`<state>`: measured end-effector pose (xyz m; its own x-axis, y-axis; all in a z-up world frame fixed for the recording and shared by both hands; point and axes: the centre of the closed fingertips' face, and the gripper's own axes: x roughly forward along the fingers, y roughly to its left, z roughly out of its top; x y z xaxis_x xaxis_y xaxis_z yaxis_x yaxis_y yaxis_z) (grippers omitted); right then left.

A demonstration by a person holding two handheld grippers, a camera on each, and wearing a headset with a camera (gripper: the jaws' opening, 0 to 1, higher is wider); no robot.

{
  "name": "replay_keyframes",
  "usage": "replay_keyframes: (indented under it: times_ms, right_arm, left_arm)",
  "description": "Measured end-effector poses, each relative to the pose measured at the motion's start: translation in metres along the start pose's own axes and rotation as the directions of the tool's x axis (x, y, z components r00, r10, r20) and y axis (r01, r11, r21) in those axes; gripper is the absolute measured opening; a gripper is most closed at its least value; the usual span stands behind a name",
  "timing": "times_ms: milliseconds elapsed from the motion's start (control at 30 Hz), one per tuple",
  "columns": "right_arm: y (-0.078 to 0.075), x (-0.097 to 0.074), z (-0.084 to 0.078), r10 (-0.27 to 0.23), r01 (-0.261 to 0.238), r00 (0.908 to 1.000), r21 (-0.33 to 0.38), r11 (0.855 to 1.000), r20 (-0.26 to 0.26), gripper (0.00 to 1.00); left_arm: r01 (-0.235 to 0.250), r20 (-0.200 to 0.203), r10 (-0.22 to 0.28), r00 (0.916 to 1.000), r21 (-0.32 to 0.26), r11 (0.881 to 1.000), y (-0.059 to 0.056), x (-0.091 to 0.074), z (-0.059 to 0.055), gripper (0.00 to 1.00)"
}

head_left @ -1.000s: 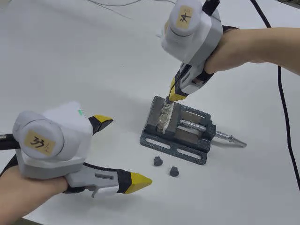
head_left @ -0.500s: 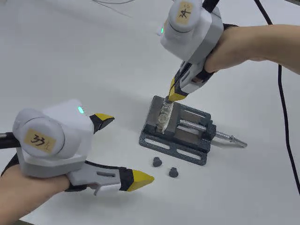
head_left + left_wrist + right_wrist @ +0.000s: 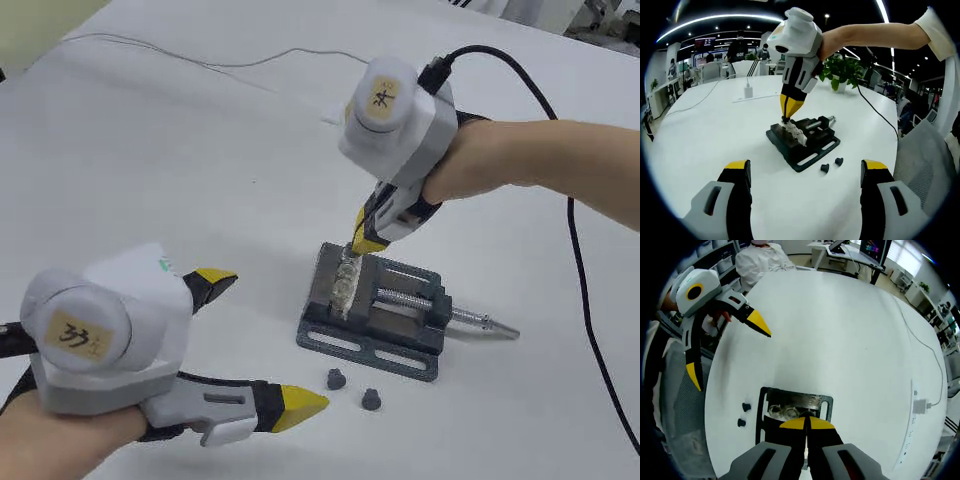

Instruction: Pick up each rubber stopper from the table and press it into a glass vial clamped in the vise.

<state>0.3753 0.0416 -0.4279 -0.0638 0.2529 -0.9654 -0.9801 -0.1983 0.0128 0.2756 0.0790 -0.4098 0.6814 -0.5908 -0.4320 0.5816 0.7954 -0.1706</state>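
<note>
A dark metal vise [image 3: 330,343] stands on the white table and clamps a short row of glass vials [image 3: 345,287]. My right gripper [image 3: 362,246] points down with its yellow tips shut, right over the far end of the vials; nothing shows between the tips. From its own camera the right gripper [image 3: 807,423] hangs just above the vials [image 3: 782,412]. Two dark rubber stoppers [image 3: 336,379] [image 3: 371,399] lie on the table in front of the vise. My left gripper [image 3: 258,340] is open and holds nothing, low at the left. Its camera sees the vise [image 3: 810,157] and stoppers [image 3: 824,168] beyond the left gripper [image 3: 805,170].
The vise's screw handle [image 3: 485,322] sticks out to the right. A black cable [image 3: 590,340] runs from the right gripper down the right side. A white charger [image 3: 748,92] with its thin cord lies at the far side of the table. A grey chair [image 3: 925,150] stands beside the table.
The head camera has tilted up, so everything sits lower in the picture. Both grippers keep about the same places relative to the vise.
</note>
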Motion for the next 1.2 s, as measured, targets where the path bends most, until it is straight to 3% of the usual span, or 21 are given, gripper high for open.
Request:
replay_keyframes:
  times_ms: [233, 300, 400, 733, 1200]
  right_arm:
    - [-0.001, -0.003, 0.0, -0.026, 0.027, 0.9985, -0.014, 1.0, 0.048, 0.0]
    - [-0.001, -0.003, 0.001, -0.034, 0.032, 0.997, 0.025, 0.999, 0.07, 0.0]
    - [0.0, -0.004, 0.002, -0.049, 0.048, 0.9958, 0.016, 0.999, 0.077, 0.0]
    - [-0.007, -0.001, 0.003, -0.104, 0.106, 0.9918, -0.024, 0.994, 0.074, 0.0]
    - [-0.006, -0.001, 0.006, -0.098, 0.096, 0.9888, 0.023, 0.995, 0.112, 0.0]
  left_arm:
    - [-0.02, 0.006, 0.02, 0.9998, 0.015, 1.0, 0.001, -0.006, 0.011, 0.9]
    - [-0.024, 0.017, 0.023, 0.9996, 0.013, 1.0, 0.001, -0.009, 0.015, 0.9]
    - [-0.025, 0.022, 0.025, 0.9995, 0.02, 0.999, -0.001, -0.01, 0.018, 0.9]
    - [-0.02, 0.016, 0.02, 0.9997, 0.044, 0.999, -0.01, -0.015, 0.018, 0.9]
    - [-0.023, 0.006, 0.022, 0.9997, 0.061, 0.998, -0.016, -0.023, 0.016, 0.9]
